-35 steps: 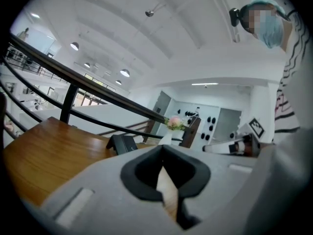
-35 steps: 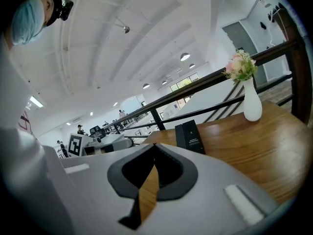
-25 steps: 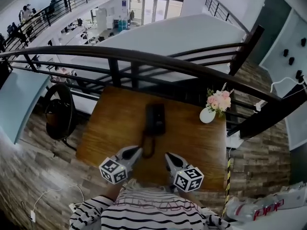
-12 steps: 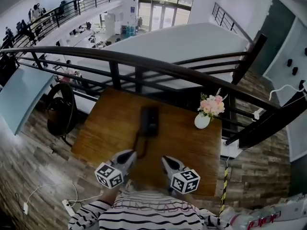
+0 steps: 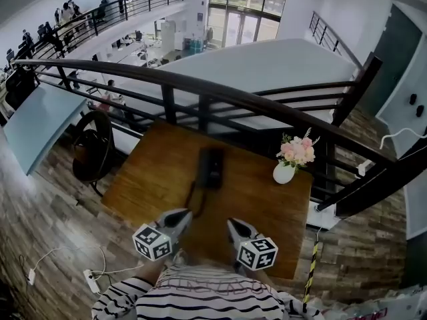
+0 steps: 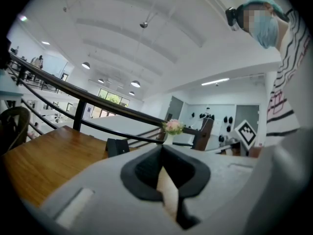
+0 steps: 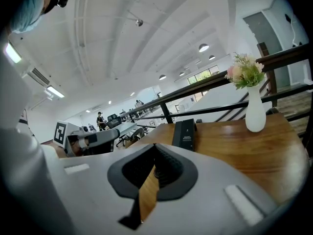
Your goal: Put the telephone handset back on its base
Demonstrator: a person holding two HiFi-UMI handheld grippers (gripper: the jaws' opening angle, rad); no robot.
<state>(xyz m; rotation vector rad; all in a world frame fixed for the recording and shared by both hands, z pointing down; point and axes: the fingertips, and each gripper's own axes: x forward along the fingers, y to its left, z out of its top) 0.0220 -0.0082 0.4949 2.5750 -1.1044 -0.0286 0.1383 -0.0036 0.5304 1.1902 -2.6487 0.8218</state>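
Observation:
A black telephone (image 5: 211, 167) lies on the middle of the wooden table (image 5: 150, 179), with its cord (image 5: 194, 197) trailing toward me. From here the handset and base read as one dark block. My left gripper (image 5: 183, 214) and right gripper (image 5: 233, 223) hover side by side over the table's near edge, well short of the phone, both shut and empty. The left gripper view shows the telephone (image 6: 117, 146) beyond the left gripper (image 6: 161, 149). In the right gripper view the telephone (image 7: 185, 134) stands ahead of the right gripper (image 7: 155, 147).
A white vase of pink flowers (image 5: 285, 171) stands at the table's far right corner. A dark metal railing (image 5: 200, 89) runs just behind the table, with a drop to a lower floor beyond. A round black chair (image 5: 92, 145) sits left of the table.
The head view has shifted a little. Both grippers stay shut near the table's front edge, and the telephone has not moved.

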